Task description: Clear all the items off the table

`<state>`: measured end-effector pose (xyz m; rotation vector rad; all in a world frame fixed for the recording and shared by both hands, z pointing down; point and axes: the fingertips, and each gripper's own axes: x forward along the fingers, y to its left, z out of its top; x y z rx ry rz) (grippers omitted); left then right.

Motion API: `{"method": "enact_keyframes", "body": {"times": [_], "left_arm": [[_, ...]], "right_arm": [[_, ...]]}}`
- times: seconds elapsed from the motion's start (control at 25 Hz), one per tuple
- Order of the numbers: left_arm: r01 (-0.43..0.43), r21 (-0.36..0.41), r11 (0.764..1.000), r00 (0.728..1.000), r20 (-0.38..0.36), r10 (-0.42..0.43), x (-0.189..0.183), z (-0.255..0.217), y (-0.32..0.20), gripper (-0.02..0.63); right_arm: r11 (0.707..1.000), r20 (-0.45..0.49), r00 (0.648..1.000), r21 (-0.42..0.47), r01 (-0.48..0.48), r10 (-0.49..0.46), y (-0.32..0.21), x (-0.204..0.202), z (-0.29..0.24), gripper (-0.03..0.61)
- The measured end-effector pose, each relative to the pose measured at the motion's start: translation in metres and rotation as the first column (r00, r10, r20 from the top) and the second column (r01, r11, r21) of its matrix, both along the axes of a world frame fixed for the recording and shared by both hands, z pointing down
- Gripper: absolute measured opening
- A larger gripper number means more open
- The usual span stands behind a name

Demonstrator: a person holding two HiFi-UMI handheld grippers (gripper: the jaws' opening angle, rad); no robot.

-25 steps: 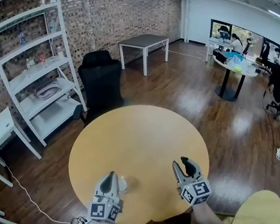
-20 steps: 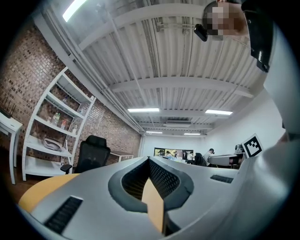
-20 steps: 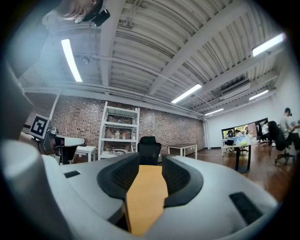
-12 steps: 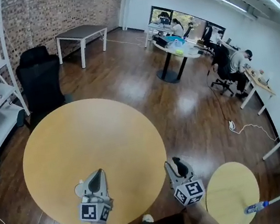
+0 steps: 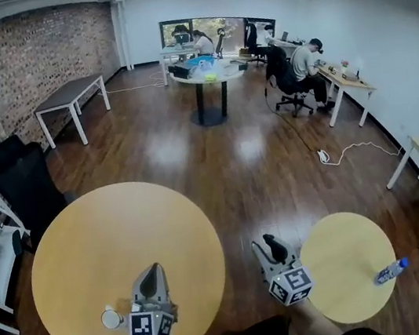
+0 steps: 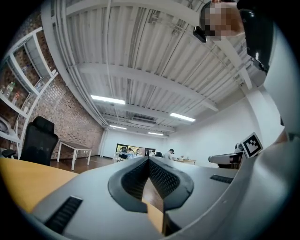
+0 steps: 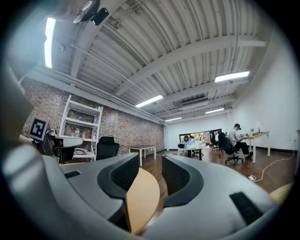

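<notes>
The small white round thing (image 5: 111,317), too small to identify, sat near the close-left rim of the large round tabletop (image 5: 86,239). It lay just left of the left tool (image 5: 153,269), level with that tool's marker cube and behind its tips, which pointed away. The left tool's jaws were together and empty, so reaching it probably called for pulling back, swinging left and opening. The right tool (image 5: 270,241) hung well apart over the floor, jaws partly apart and empty.
</notes>
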<state>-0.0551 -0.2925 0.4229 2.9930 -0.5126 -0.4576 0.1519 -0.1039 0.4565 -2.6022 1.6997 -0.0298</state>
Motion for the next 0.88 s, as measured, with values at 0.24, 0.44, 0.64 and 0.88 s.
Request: {"method": "enact_keyframes", "body": {"times": [0.24,0.44,0.64,0.88], "left_arm": [[-0.097,0.067,0.993,0.993,0.072,0.092,0.069,-0.007,0.048,0.005],[-0.212,0.083,0.974,0.974,0.097,0.204,0.146,-0.006,0.122,0.005],[-0.392,0.090,0.916,0.918,0.103,0.383,0.232,-0.005,0.208,0.005],[-0.635,0.266,0.725,0.773,0.211,0.599,0.306,0.001,0.345,0.005]], "right_arm": [[0.996,0.008,0.998,0.062,-0.059,0.058,0.050,0.049,-0.009,0.158],[0.985,0.024,0.987,0.072,-0.157,0.156,0.131,0.101,-0.002,0.158],[0.946,0.010,0.950,0.091,-0.310,0.311,0.240,0.140,0.001,0.158],[0.847,-0.018,0.850,0.095,-0.523,0.527,0.361,0.157,0.006,0.159]]}}
